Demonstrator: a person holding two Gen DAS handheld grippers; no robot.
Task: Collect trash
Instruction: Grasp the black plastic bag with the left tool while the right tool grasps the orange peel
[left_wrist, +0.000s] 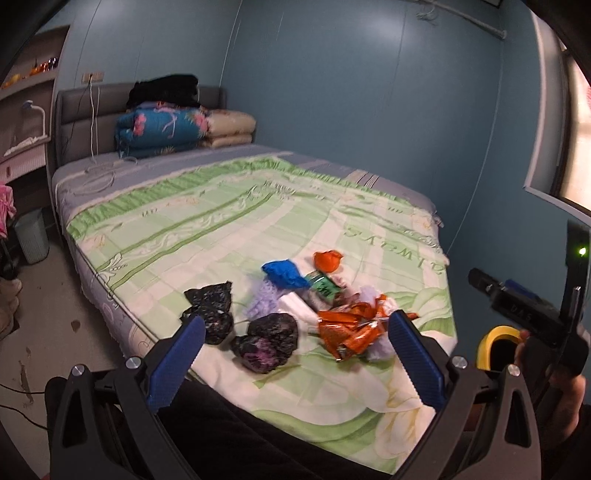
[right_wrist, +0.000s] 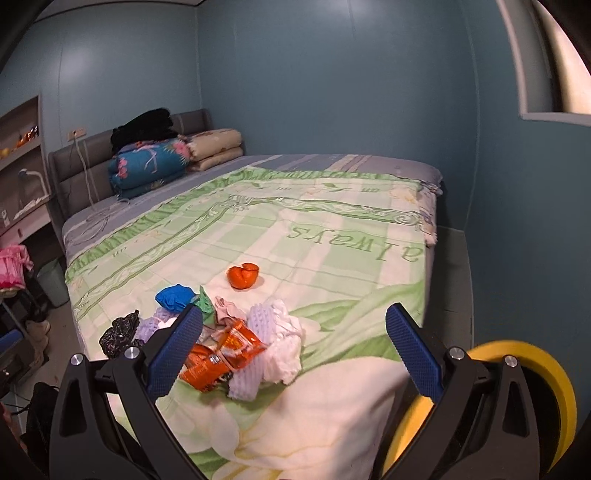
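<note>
Both sets of jaws stand wide, holding nothing. The left gripper (left_wrist: 295, 334) hovers over the near edge of the trash pile (left_wrist: 295, 306) on the bed (left_wrist: 221, 229); the right gripper (right_wrist: 293, 326) hangs just right of the pile. An orange wrapper (right_wrist: 221, 354) tops it, and what looks like a yellow bin (right_wrist: 532, 373) sits beyond, off the bed's corner.

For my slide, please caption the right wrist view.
Open right gripper above a trash pile on a green bedspread; yellow bin beside.
</note>
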